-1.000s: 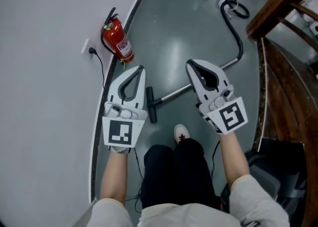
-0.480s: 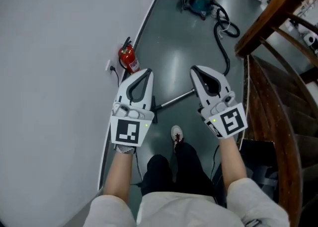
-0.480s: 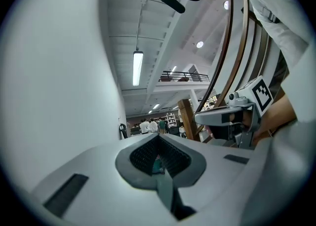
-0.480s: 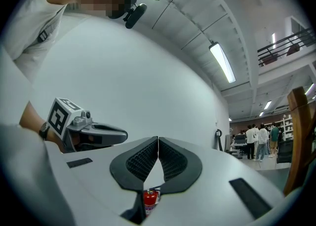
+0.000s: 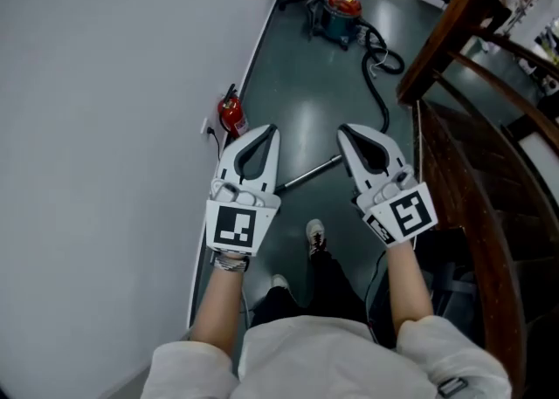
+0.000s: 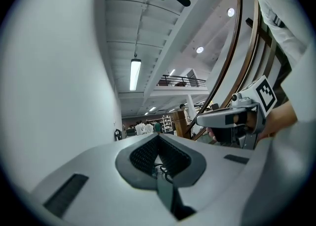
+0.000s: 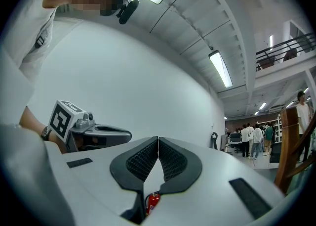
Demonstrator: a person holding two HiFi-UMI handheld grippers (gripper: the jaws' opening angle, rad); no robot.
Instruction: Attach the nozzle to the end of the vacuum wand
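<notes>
In the head view both grippers are held high above the floor, side by side and pointing forward. My left gripper is shut and empty, and so is my right gripper. Far below between them a metal vacuum wand lies on the grey floor. Its near end, with the dark nozzle, goes out of sight behind the left gripper. A black hose runs from the wand to a red and teal vacuum cleaner at the back. Each gripper view shows closed pads, the left gripper and the right gripper, with nothing between them.
A red fire extinguisher stands by the white wall on the left. A dark wooden stair railing curves along the right. The person's shoe is under the grippers. People and shelves stand far off in the hall.
Both grippers and the head have risen together; the floor, wand and extinguisher look smaller and farther below, and the vacuum cleaner has come fully into view. Jaws stayed shut.
</notes>
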